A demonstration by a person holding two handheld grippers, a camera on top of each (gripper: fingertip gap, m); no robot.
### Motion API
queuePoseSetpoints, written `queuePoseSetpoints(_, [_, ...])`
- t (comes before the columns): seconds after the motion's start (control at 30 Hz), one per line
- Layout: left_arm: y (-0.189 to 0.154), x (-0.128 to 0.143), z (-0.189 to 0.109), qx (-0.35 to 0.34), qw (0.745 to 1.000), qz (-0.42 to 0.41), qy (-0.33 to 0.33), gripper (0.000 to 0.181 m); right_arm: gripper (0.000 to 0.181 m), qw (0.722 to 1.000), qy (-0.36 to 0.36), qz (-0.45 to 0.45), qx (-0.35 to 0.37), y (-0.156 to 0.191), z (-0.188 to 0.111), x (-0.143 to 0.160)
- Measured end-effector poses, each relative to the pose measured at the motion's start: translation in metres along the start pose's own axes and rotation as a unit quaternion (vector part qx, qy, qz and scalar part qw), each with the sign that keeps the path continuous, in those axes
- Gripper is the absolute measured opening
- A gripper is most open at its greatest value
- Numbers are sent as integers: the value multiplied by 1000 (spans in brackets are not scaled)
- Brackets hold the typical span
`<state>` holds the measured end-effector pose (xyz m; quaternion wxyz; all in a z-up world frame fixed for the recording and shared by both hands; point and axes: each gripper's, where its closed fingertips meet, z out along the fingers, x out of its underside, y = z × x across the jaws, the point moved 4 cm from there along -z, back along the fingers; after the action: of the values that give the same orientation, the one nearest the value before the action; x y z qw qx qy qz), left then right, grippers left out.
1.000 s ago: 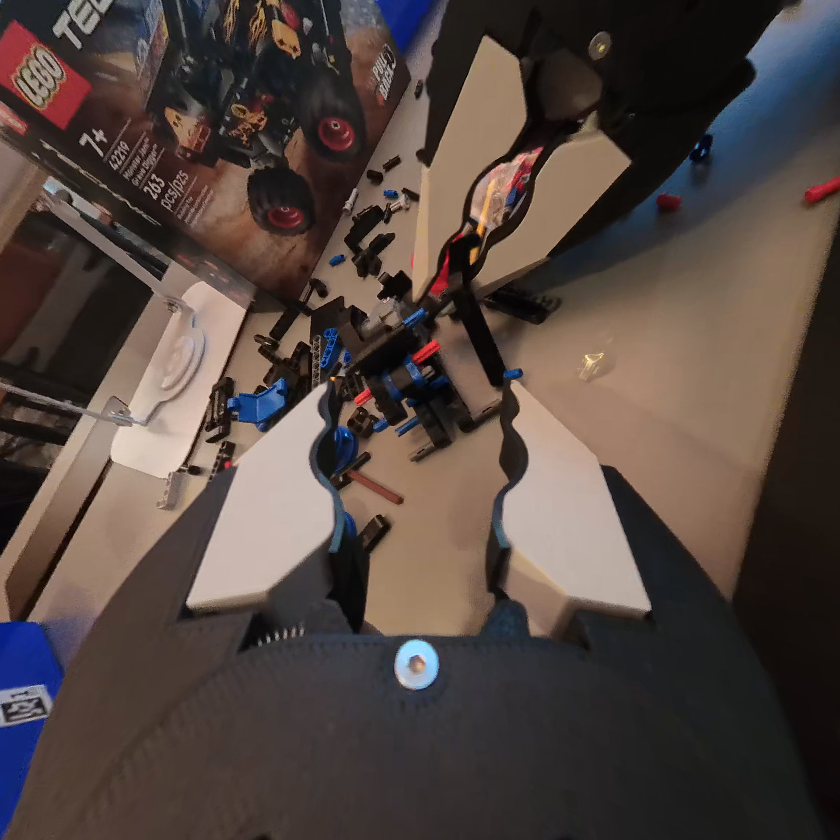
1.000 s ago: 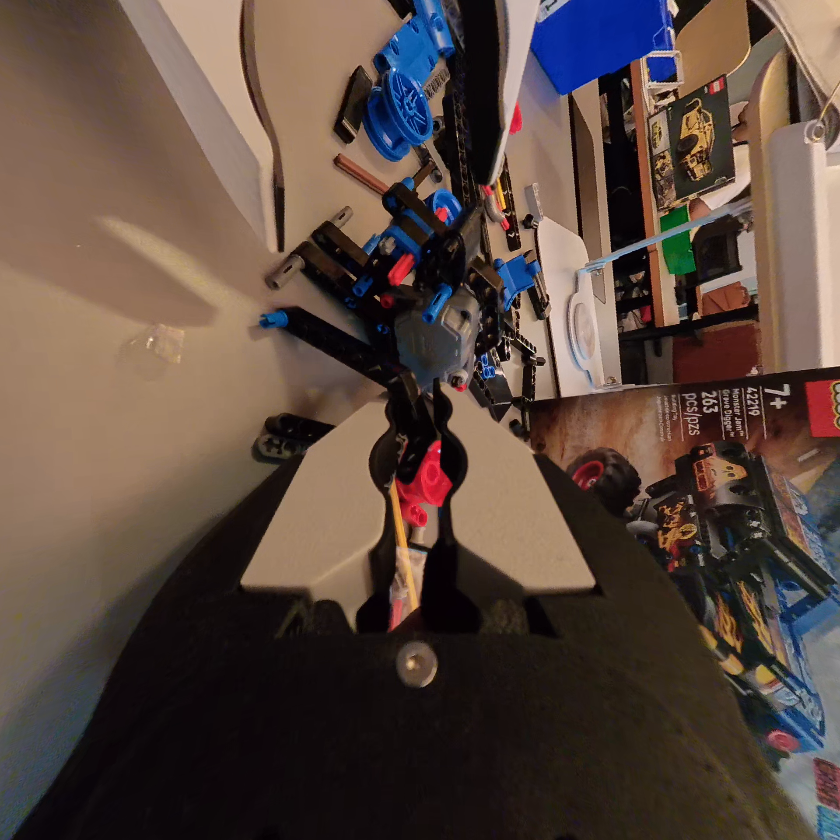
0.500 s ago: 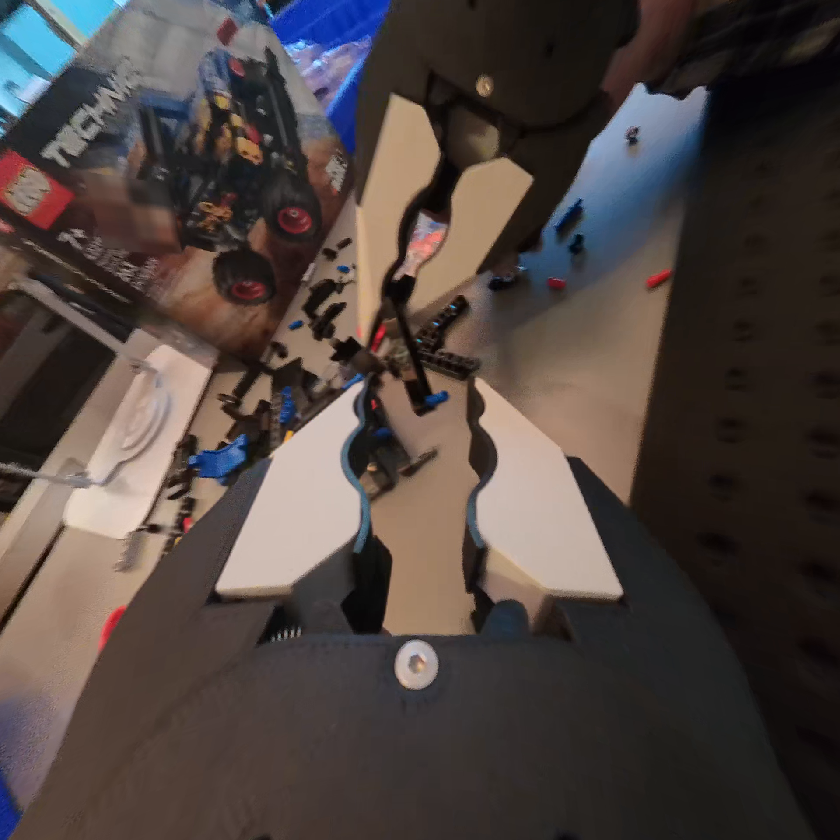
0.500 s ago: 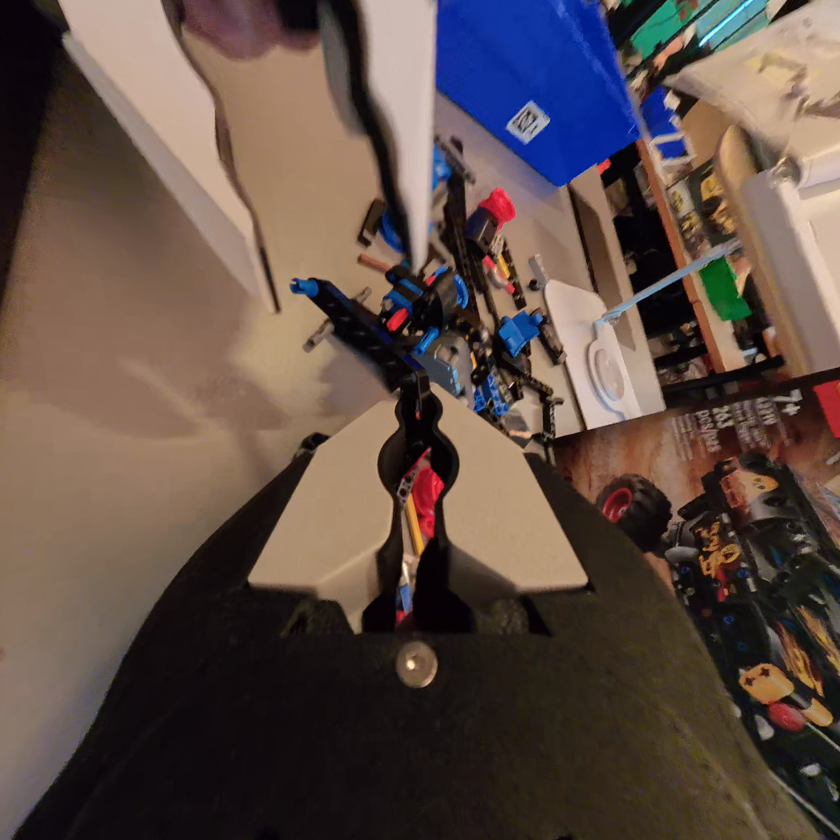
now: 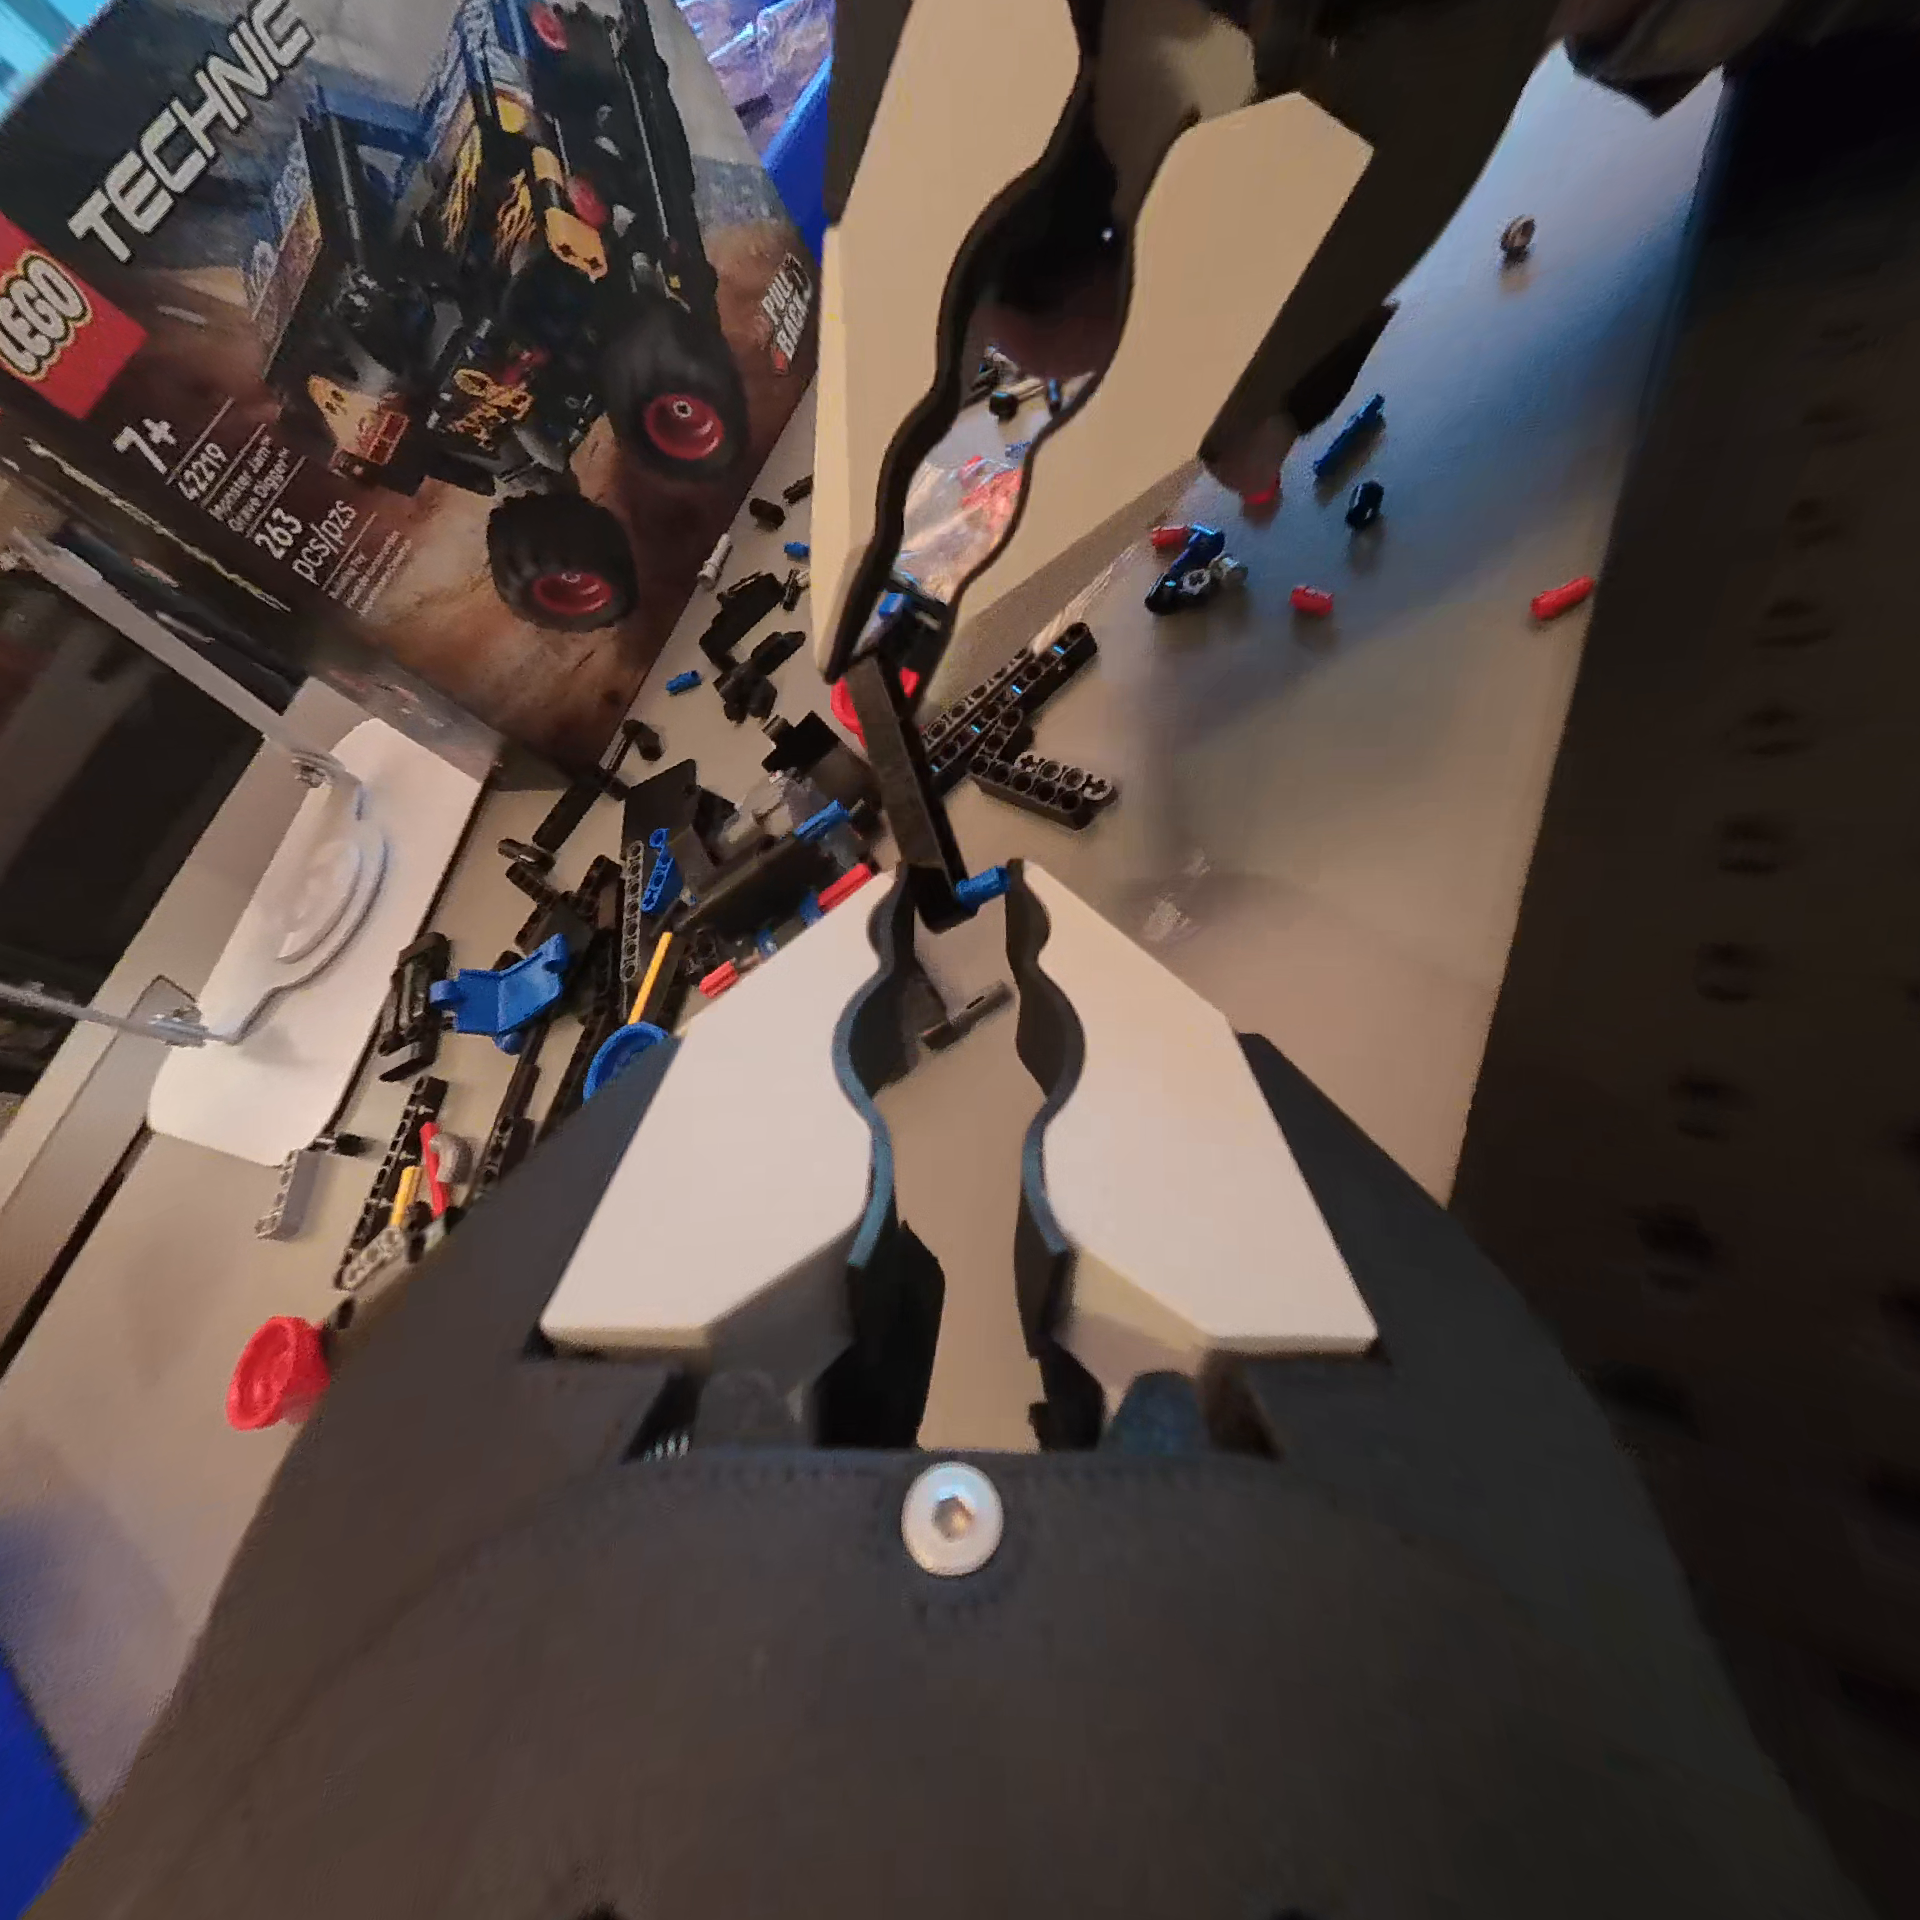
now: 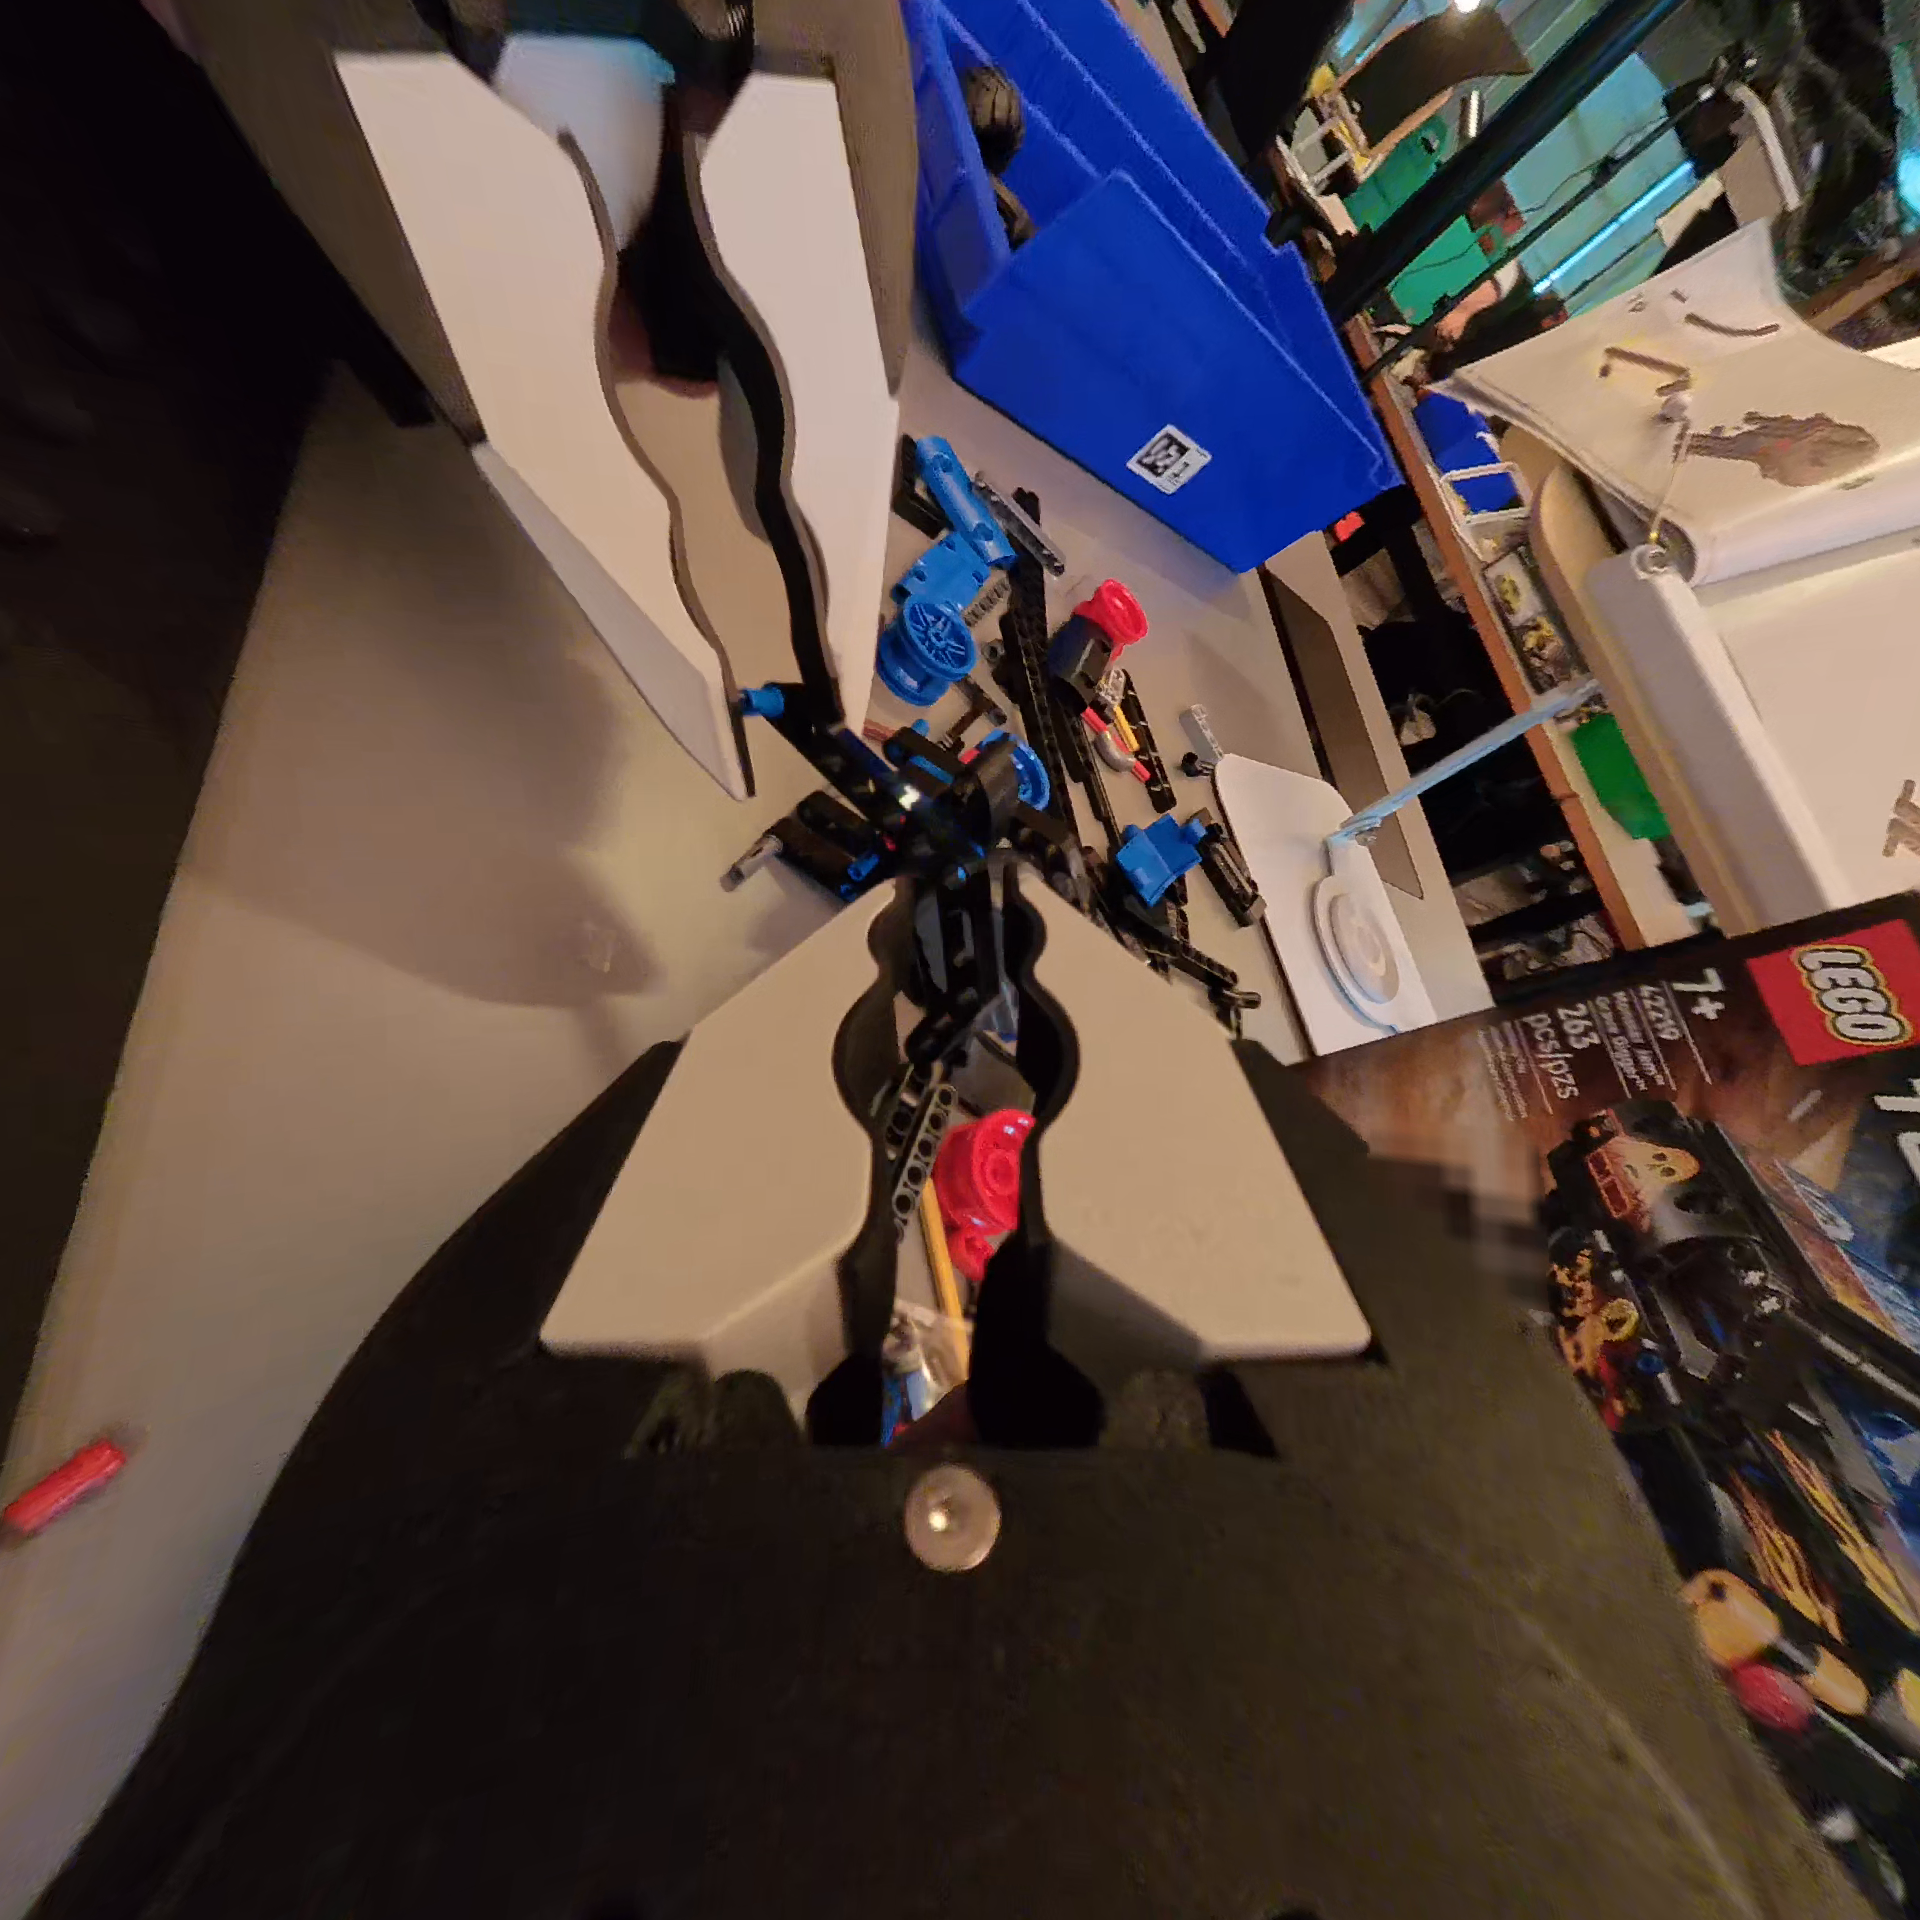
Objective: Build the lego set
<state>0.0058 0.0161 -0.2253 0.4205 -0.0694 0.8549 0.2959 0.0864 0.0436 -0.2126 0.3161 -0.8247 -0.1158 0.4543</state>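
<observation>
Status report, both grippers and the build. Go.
Right gripper shut on the black lego assembly, held above the table. Left gripper open, fingertips flanking the assembly's black beam with the blue pin. Loose pieces beneath; nothing blocking.

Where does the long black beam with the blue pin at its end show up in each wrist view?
Left wrist view: the black beam runs down the centre, from the right gripper above to the left gripper.
Right wrist view: the beam slants left of centre, its blue pin by the left gripper.
Shared landmark: the set's box.
</observation>
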Motion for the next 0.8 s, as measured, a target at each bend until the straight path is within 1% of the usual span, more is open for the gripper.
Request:
queuePoseSetpoints(0.1, [0, 0, 0, -15, 1000, 23, 2, 15, 10, 1000, 20, -14, -2, 2, 6, 4])
queuePoseSetpoints(0.2, [1, 2, 2, -9, 1000, 11, 2, 15, 8, 999, 36, -35, 1, 4, 11, 8])
queuePoseSetpoints(0.43, [1, 4, 2, -5, 1000, 1, 1, 17, 7, 998, 38, -57, 15, 2, 13, 5])
queuePoseSetpoints(0.5, [2, 5, 2, -9, 1000, 1, 3, 30, 7, 997, 40, -66, 22, 1, 14, 4])
queuePoseSetpoints(0.57, [9, 3, -1, -30, 1000, 2, -7, 53, 7, 996, 44, -71, 26, 0, 14, 4])
queuePoseSetpoints(0.63, [14, 4, -6, -41, 999, -2, -15, 63, 7, 996, 46, -70, 27, -1, 14, 5])
queuePoseSetpoints(0.73, [22, 20, -1, -37, 999, -16, 21, 77, 7, 996, 49, -70, 27, -1, 15, 7])
queuePoseSetpoints(0.8, [27, 27, 6, -28, 999, -27, 36, 79, 7, 996, 53, -70, 24, -1, 17, 9])
